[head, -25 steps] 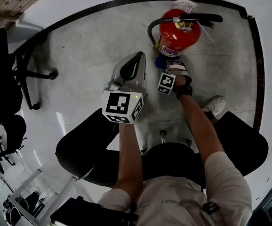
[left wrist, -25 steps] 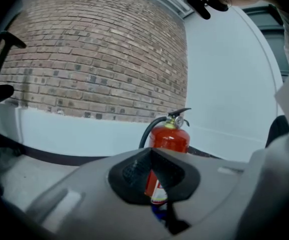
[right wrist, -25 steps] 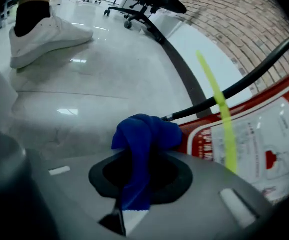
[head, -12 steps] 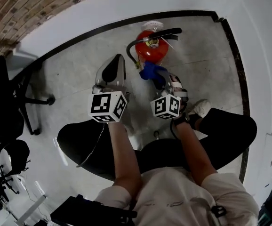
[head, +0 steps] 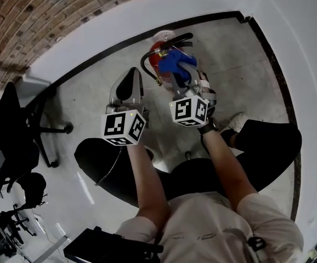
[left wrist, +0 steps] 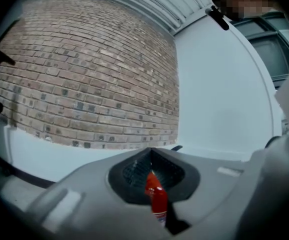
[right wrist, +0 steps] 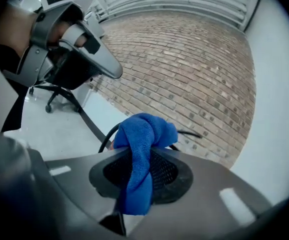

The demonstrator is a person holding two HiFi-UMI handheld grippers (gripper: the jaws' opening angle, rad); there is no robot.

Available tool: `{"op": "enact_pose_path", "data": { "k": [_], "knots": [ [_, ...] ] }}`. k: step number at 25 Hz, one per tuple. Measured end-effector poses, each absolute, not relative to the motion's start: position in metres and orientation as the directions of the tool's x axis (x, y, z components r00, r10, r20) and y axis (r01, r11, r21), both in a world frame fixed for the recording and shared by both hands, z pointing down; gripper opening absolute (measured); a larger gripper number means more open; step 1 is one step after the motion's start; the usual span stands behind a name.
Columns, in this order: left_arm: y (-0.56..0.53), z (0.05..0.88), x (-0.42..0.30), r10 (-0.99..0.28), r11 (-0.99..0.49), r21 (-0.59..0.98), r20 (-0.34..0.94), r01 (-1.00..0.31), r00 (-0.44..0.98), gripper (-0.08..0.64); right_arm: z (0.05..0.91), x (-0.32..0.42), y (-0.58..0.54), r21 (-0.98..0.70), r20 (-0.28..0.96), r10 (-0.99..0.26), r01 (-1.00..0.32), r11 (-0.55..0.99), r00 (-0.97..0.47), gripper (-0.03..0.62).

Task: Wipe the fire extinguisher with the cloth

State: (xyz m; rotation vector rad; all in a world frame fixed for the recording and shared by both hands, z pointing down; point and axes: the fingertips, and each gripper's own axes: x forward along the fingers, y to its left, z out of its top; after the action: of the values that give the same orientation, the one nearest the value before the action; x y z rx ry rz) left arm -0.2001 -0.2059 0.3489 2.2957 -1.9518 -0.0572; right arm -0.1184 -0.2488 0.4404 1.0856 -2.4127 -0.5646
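Two closed | right hand-held gripper (right wrist: 140, 160) pinches cloth (right wrist: 145, 133) | left hand-held gripper (left wrist: 151, 160) empty

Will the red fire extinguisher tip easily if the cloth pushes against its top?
Probably not easily: the fire extinguisher stands upright on the floor and looks like a heavy metal cylinder. A high push through the soft cloth near its handle may rock it.
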Motion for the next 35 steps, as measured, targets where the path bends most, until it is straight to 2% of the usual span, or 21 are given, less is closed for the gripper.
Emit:
{"op": "enact_pose_path", "data": {
  "k": [4, 8, 12, 17, 23, 25, 28, 32, 35],
  "knots": [
    [-0.205, 0.359, -0.202, -0.985, -0.145, 0.117, 0.076, -0.982, 0.155, 0.002, 0.482, -0.109, -0.228, 0.414, 0.231, -0.776, -0.663, 0.624, -0.586, 0.083],
    [-0.212, 0.376, -0.197, -0.981, -0.153, 0.107, 0.104, -0.982, 0.165, 0.002, 0.584, -0.11, -0.222, 0.159, 0.457, -0.665, -0.681, 0.715, -0.591, 0.081],
    [-0.222, 0.393, -0.189, -0.974, -0.168, 0.104, 0.135, -0.98, 0.182, 0.002, 0.673, -0.114, -0.23, -0.077, 0.582, -0.587, -0.756, 0.65, -0.563, 0.081],
    [-0.233, 0.426, -0.194, -0.964, -0.155, 0.105, 0.199, -0.982, 0.174, 0.002, 0.731, -0.113, -0.233, -0.072, 0.608, -0.598, -0.787, 0.613, -0.522, 0.083],
    [-0.24, 0.45, -0.194, -0.952, -0.151, 0.106, 0.252, -0.983, 0.174, 0.002, 0.822, -0.083, -0.245, -0.208, 0.774, -0.447, -0.847, 0.49, -0.448, 0.083],
    [-0.245, 0.449, -0.195, -0.953, -0.145, 0.103, 0.251, -0.984, 0.167, 0.002, 0.822, -0.08, -0.256, -0.195, 0.788, -0.424, -0.835, 0.514, -0.445, 0.083],
    [-0.249, 0.434, -0.195, -0.959, -0.15, 0.106, 0.225, -0.983, 0.17, 0.002, 0.785, -0.072, -0.261, -0.195, 0.739, -0.482, -0.833, 0.517, -0.472, 0.083],
    [-0.256, 0.397, -0.199, -0.971, -0.162, 0.09, 0.16, -0.983, 0.175, 0.002, 0.678, -0.053, -0.261, -0.257, 0.592, -0.614, -0.845, 0.469, -0.522, 0.083],
    [-0.261, 0.371, -0.201, -0.98, -0.166, 0.1, 0.096, -0.981, 0.175, 0.002, 0.577, -0.048, -0.261, -0.151, 0.447, -0.685, -0.803, 0.577, -0.576, 0.084]
  ]
}}
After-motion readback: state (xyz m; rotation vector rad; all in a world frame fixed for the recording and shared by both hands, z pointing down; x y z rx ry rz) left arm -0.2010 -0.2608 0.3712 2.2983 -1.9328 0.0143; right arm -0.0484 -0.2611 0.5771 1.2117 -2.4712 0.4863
